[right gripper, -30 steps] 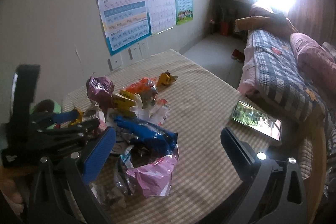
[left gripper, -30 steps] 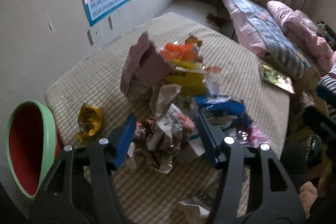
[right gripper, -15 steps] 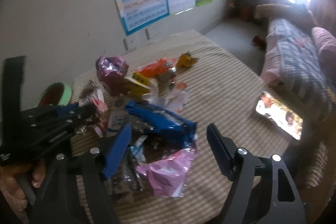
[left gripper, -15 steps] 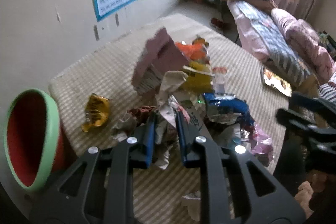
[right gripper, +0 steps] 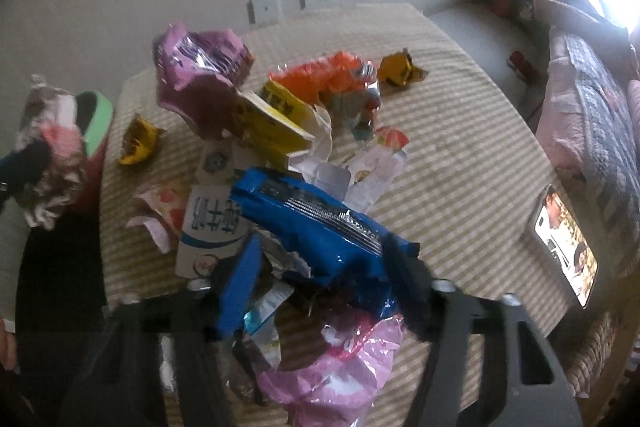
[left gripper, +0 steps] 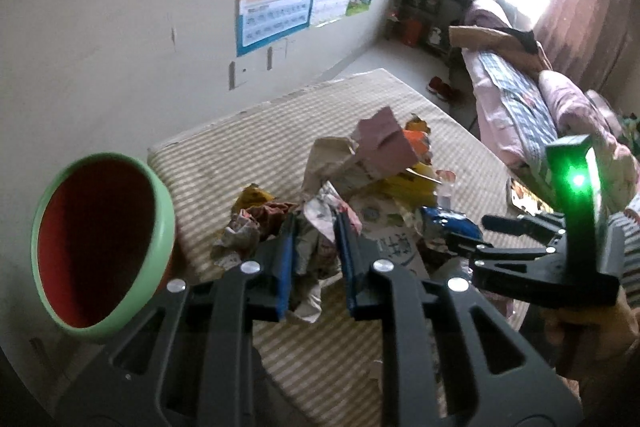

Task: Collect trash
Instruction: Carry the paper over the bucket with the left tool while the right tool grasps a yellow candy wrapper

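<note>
L gripper [left gripper: 314, 269] clamps a crumpled, printed paper-foil wrapper wad [left gripper: 316, 247] beside the round green-rimmed red bin [left gripper: 160, 223]. R gripper [right gripper: 324, 279] straddles the glossy, creased blue foil packet [right gripper: 316, 219]; prob. not yet pinched.

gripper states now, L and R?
Left gripper: shut on crumpled wrapper, lifted.
Right gripper: jaws around the blue packet, not clearly clamped; cannot tell.

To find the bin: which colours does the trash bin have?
The trash bin is red inside with a light green rim, clearest in the left wrist view.
</note>
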The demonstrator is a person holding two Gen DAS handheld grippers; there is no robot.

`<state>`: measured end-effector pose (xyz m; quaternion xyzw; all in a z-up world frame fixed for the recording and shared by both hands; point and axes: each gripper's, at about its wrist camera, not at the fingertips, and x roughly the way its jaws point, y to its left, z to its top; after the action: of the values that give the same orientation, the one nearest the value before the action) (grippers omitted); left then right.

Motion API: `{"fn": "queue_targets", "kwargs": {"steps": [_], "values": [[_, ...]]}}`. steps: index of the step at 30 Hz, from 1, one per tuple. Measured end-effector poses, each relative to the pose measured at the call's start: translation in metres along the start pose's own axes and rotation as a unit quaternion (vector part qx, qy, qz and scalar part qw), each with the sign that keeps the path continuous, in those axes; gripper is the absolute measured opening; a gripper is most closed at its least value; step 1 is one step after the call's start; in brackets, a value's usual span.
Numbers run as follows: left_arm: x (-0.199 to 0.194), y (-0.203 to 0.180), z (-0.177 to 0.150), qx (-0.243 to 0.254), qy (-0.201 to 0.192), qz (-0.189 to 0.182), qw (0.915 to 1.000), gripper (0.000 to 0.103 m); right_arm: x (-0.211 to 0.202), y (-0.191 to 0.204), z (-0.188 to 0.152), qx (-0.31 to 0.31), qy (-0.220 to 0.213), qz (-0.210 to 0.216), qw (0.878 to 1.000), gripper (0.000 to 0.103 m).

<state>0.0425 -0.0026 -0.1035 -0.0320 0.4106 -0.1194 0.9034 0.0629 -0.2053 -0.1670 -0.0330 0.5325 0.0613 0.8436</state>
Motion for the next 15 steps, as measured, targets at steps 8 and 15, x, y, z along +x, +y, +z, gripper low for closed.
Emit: {"fn": "queue_targets", "kwargs": {"steps": [8, 15], "values": [[-0.006, 0.011, -0.001, -0.02, -0.009, 0.004, 0.9998, 0.02, -0.018, 0.002, 0.002, 0.006, -0.02, 0.022, 1.0, 0.009], [-0.024, 0.03, 0.007, -0.045, -0.036, 0.012, 0.9983, 0.02, -0.085, 0.011, 0.011, 0.023, -0.098, 0.075, 0.992, 0.007]]}}
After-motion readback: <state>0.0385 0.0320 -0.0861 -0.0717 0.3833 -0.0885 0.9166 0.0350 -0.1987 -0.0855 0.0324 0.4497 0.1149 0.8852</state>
